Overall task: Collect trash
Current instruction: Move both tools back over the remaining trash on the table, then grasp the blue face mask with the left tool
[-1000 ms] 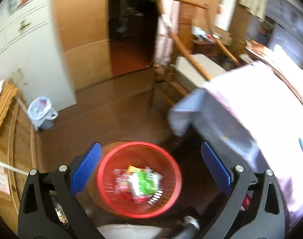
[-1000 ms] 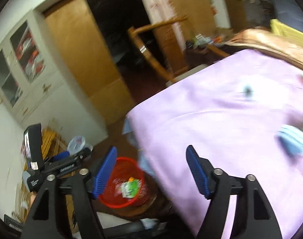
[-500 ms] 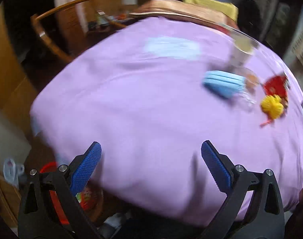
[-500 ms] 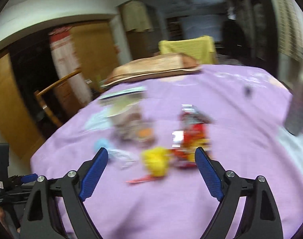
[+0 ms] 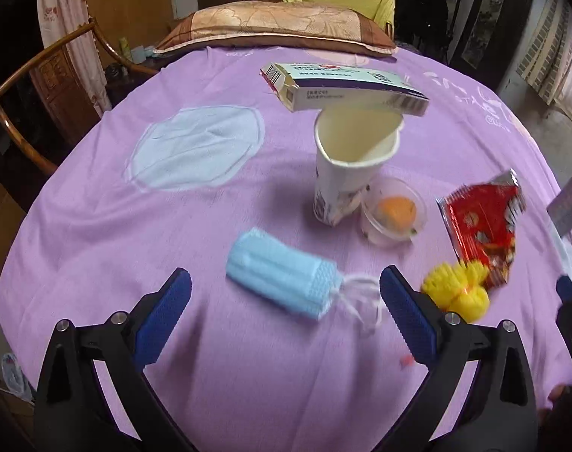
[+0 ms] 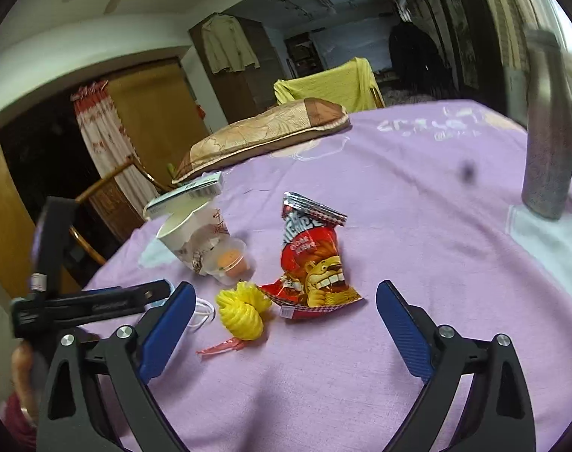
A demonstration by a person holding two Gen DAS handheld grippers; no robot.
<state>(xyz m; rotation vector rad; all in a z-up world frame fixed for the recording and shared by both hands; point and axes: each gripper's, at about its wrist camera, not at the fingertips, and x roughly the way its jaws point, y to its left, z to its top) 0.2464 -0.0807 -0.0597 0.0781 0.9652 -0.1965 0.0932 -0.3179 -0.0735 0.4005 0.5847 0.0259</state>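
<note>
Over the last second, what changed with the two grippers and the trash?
Both grippers swung up from the red basket on the floor to face the table: the left gripper now faces the blue face mask, the right gripper the red snack bag. Both stayed open and empty; nothing grasped.

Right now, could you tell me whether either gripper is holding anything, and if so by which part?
Nothing is held. The left gripper is open above the blue face mask, and the right gripper is open near the red snack bag.
</note>
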